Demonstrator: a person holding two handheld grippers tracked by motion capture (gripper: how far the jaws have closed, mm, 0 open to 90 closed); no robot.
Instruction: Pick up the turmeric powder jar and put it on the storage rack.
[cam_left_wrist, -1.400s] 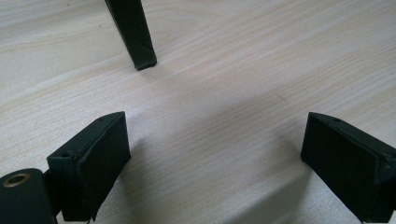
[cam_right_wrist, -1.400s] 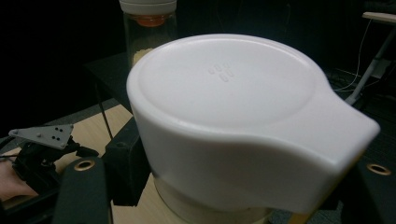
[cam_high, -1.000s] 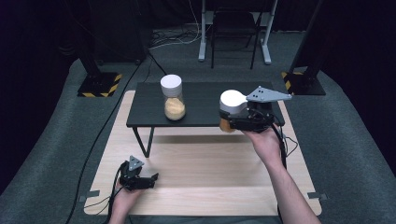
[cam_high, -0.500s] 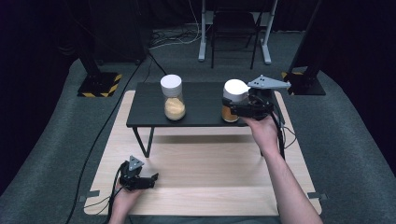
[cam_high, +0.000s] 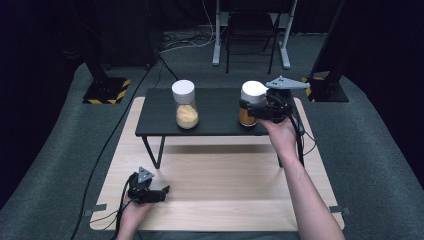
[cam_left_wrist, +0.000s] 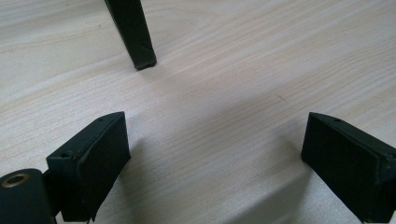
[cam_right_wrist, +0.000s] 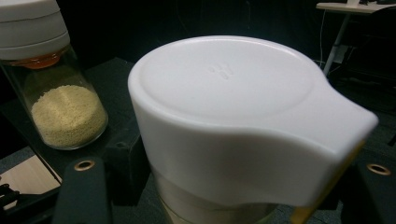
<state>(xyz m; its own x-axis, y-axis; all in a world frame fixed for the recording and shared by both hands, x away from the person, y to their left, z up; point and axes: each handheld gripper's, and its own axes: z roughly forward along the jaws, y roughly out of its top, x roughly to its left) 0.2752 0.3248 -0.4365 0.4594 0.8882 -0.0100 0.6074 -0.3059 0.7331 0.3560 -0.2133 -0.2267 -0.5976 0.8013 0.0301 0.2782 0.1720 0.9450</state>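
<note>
White-lidded jar (cam_high: 252, 104) upright in right gripper (cam_high: 250, 107)

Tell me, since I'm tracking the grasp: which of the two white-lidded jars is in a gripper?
The right-hand jar with orange contents, clamped by the right gripper; the grain-filled jar stands free.

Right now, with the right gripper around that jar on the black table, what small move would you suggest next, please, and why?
Probably ease the jaws open. The jar seems to stand upright on the table, with the right gripper closed around it below the white lid. The left gripper rests open on the board.
</note>
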